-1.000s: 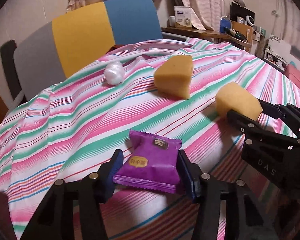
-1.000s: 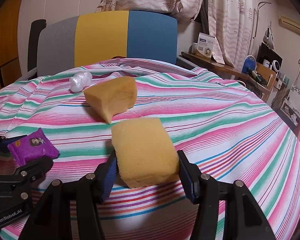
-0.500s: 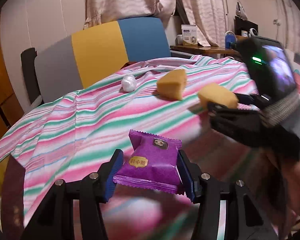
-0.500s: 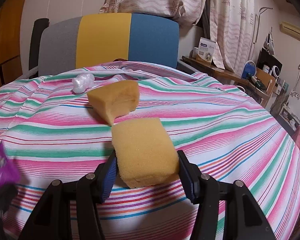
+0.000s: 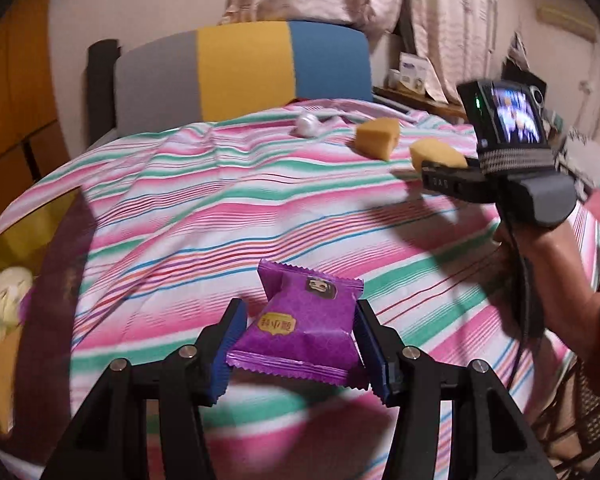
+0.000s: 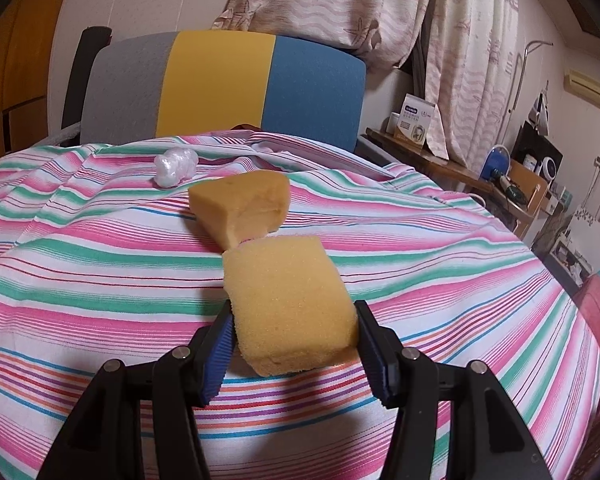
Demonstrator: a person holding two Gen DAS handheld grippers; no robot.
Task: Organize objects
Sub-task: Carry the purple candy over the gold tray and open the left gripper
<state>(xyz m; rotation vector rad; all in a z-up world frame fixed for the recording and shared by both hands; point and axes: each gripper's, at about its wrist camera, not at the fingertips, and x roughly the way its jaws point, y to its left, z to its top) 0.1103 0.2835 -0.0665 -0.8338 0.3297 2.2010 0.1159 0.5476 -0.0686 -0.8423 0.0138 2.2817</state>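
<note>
One purple packet (image 5: 304, 336), gold label seemingly Chinese, unreadable

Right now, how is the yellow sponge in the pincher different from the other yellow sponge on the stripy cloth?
The rectangular yellow foam sponge is gripped between the right gripper jaws; the wedge-shaped yellow foam sponge lies free on the striped pink and green cloth. The rectangular one has flat, even faces, while the wedge-shaped one looks torn and uneven. The wedge-shaped one sits farther back, nearer the white plastic wad. Both are the same yellow foam.
</note>
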